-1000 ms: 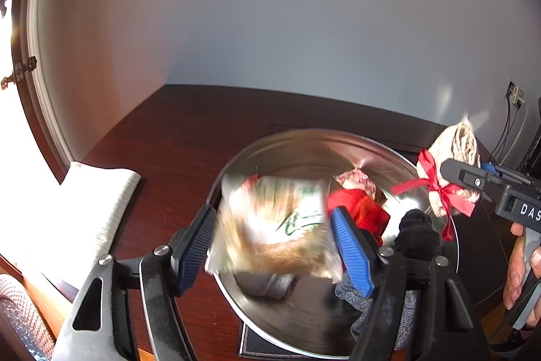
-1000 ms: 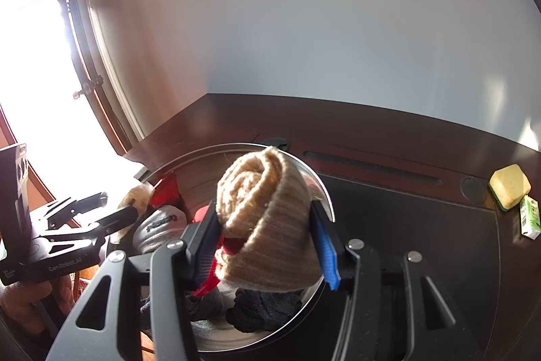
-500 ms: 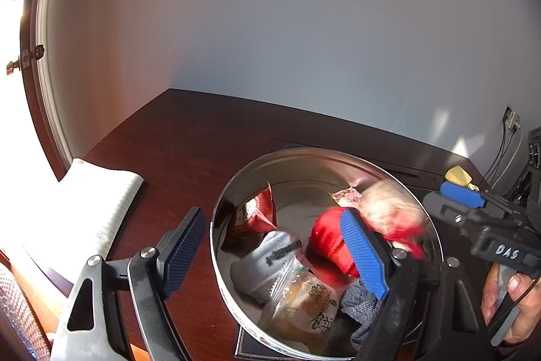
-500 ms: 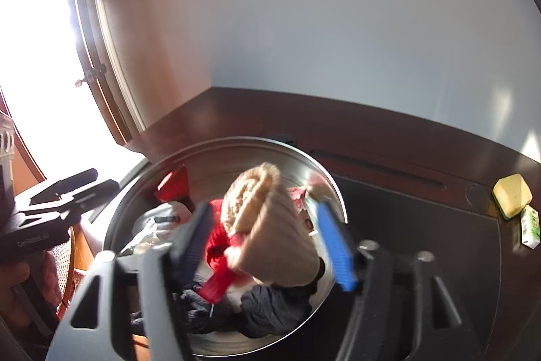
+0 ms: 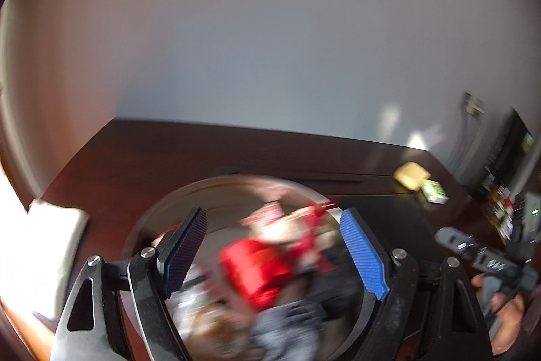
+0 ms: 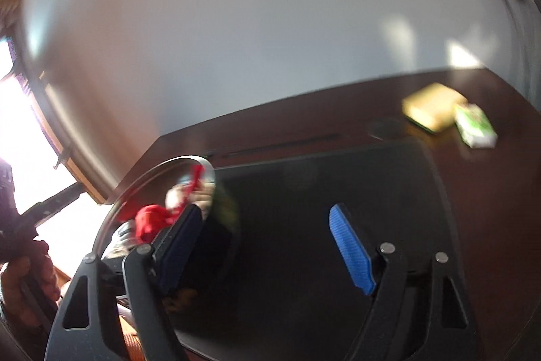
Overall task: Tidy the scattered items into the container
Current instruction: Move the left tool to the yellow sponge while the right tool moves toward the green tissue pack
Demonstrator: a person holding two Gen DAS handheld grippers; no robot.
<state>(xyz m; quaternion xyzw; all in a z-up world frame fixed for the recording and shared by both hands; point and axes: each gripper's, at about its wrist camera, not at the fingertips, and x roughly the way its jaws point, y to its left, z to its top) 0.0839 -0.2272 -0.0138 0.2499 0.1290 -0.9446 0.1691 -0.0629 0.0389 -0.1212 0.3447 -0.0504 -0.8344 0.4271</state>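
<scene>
The left gripper [image 5: 272, 254] is hanging over the round shiny metal tin [image 5: 209, 188], its jaws standing wide apart with nothing between the pads; the blurred heap in the tin, a red knitted piece [image 5: 257, 269] among grey and dark fabrics, is lying below them. The right gripper [image 6: 270, 246] is facing the dark mat [image 6: 321, 192] on the dark brown wooden table [image 6: 490, 208], beside the tin's right rim [image 6: 175, 161]. Its jaws have just been opening, and they are holding nothing now.

Two scattered items are lying well apart from the tin, near the table's far right corner: a yellow sponge with a dark underside [image 6: 431, 105] and a small green-and-white packet [image 6: 475, 126], the two just beside or touching each other.

The step in hand looks like reaching for these with the right gripper. To do it well, the jaws should be kept wide on the approach, lined up across the sponge's narrower sides, and lowered so the pads are straddling only one item, since the packet is sitting so close that a careless close could nudge or pinch both. Slowing down would also help, as both views are smeared.
</scene>
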